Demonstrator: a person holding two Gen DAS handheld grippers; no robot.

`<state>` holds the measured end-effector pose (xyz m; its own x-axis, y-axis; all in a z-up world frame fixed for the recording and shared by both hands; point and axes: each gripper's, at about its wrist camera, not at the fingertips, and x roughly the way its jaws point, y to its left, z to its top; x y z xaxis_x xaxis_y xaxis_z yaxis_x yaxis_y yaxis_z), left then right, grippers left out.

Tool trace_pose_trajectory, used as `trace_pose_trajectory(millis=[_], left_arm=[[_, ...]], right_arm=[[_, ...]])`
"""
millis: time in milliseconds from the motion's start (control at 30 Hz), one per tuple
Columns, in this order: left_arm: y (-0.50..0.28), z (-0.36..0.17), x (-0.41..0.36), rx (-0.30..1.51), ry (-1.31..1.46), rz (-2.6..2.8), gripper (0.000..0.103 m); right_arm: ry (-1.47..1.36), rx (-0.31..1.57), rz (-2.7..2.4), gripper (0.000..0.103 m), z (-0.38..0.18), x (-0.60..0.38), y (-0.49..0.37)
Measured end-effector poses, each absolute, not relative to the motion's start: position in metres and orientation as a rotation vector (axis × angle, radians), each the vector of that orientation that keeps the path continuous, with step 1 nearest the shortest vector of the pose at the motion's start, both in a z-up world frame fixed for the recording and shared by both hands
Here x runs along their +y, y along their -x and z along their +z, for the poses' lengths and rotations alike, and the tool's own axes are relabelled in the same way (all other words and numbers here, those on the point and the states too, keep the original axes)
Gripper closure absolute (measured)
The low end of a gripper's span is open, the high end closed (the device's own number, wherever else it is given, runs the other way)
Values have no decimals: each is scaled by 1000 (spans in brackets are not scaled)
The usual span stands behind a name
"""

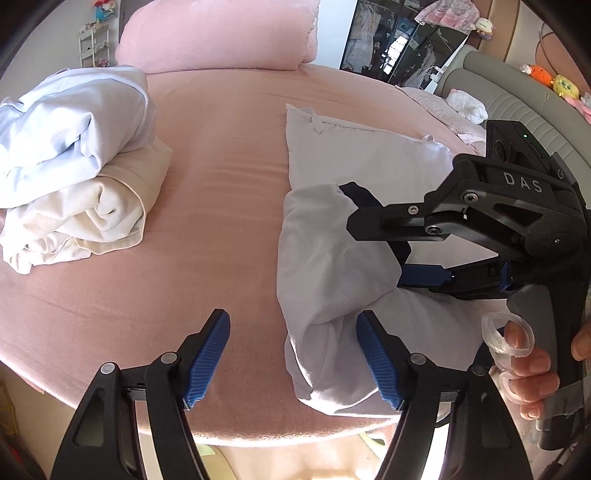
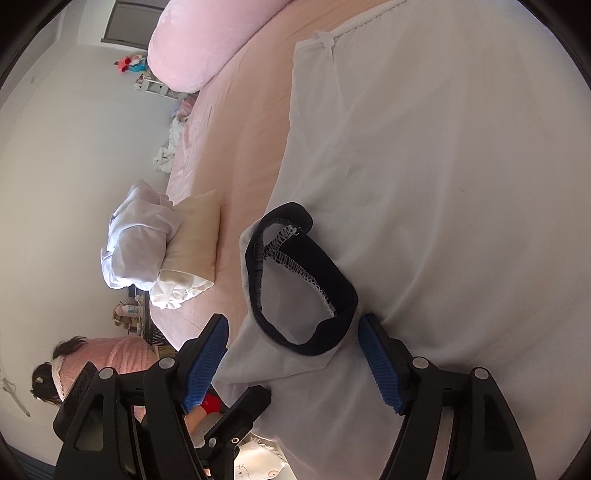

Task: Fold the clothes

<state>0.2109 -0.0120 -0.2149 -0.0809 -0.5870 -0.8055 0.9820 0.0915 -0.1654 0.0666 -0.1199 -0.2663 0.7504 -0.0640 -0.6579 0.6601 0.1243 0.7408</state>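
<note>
Both grippers hover low over a pale garment [image 1: 332,266] spread on the pink bed [image 1: 221,155], at the bed's near edge. Left gripper [image 1: 293,360] stands with its jaws apart; its right pad lies against the bunched near end of the cloth, its left pad over bare sheet, so nothing is pinched. Just ahead and to its right, the right gripper [image 1: 388,251] reaches in from the side, held by a hand [image 1: 528,365]. Its fingers are tucked among the raised fold, with a dark band [image 2: 306,280] showing beside them.

From its own view the right gripper [image 2: 293,363] is also wide, its blue pads straddling that dark-edged opening, probably a cuff or neckline, without pressing on it. I judge the two tools are placed at the folded-over end to seize it and carry the fold further.

Well off to the left gripper's left, a stack of folded clothes [image 1: 74,166] sits out of the way, likely finished pieces. Beyond lies a pink pillow [image 1: 221,33].
</note>
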Motion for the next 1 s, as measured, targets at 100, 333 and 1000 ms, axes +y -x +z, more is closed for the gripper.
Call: trace_pose_trajectory(millis=[100, 333, 1000], left_arm=[[-208, -215, -12, 883, -587, -1437, 35], [-202, -217, -12, 852, -589, -1437, 35], [-174, -205, -14, 666, -701, -1433, 65]], right_arm=[[-1362, 516, -572, 29, -267, -122, -68], [-1124, 682, -600, 29, -255, -109, -95], [-1241, 367, -642, 91, -236, -127, -51]])
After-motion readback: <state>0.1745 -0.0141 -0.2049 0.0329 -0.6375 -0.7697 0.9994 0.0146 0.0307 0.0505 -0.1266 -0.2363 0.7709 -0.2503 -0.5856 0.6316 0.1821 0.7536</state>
